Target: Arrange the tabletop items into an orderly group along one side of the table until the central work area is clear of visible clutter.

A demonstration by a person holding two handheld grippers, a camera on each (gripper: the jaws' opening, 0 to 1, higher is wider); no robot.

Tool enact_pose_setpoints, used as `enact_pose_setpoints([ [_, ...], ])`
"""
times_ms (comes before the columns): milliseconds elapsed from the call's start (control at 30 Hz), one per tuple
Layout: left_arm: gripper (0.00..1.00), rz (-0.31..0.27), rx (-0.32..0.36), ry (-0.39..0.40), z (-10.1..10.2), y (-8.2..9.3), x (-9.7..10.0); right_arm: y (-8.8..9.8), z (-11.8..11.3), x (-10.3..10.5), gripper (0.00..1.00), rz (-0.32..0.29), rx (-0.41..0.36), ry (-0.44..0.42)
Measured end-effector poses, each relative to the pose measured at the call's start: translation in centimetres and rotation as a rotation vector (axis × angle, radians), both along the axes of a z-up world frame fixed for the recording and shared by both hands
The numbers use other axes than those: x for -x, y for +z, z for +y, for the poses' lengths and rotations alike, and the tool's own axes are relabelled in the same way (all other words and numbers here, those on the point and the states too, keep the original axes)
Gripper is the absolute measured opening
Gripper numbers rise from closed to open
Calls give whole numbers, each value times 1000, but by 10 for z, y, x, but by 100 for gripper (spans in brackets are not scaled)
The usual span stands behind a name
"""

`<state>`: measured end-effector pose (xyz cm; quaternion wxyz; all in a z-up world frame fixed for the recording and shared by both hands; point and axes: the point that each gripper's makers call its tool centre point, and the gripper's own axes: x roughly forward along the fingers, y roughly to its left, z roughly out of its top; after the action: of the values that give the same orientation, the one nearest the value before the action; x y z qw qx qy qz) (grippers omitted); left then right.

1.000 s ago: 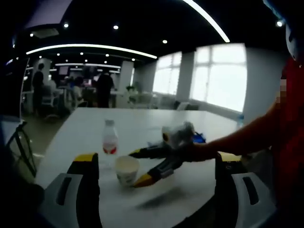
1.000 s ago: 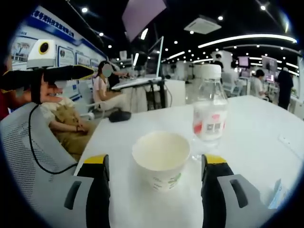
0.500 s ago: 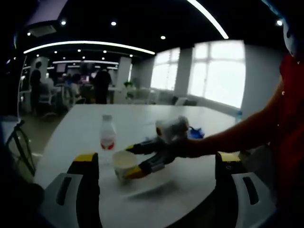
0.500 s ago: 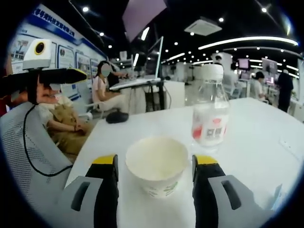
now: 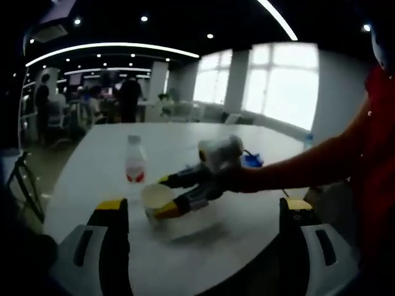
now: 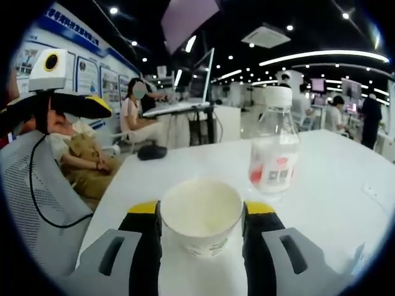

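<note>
Right gripper (image 6: 200, 213) clasps the paper cup (image 6: 200, 213) on the white surface (image 6: 321, 179), near the capped bottle (image 6: 273, 148). Left gripper (image 5: 203, 209) hangs spread and empty. Advice: squeeze lightly, the cup looks crushable; keep it upright, clear of the bottle.

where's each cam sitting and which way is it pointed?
Left gripper view: rides the left gripper, held back over the white table; own jaws apart; the person's arm reaches in.
Right gripper view: rides the right gripper, low, jaws against the paper cup.
Shared: cup, bottle, table; the right gripper shows from outside in the left view.
</note>
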<state>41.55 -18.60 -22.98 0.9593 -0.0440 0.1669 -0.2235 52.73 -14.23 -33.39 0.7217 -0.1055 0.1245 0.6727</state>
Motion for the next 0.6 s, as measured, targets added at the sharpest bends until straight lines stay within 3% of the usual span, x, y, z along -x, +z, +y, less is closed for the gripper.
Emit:
enact_pose_setpoints([
  [300, 99, 19, -8, -8, -2, -3, 1, 1, -2, -2, 49, -7, 1, -10],
  [600, 99, 32, -19, -21, -5, -6, 2, 21, -15, -9, 48, -30, -24, -21],
])
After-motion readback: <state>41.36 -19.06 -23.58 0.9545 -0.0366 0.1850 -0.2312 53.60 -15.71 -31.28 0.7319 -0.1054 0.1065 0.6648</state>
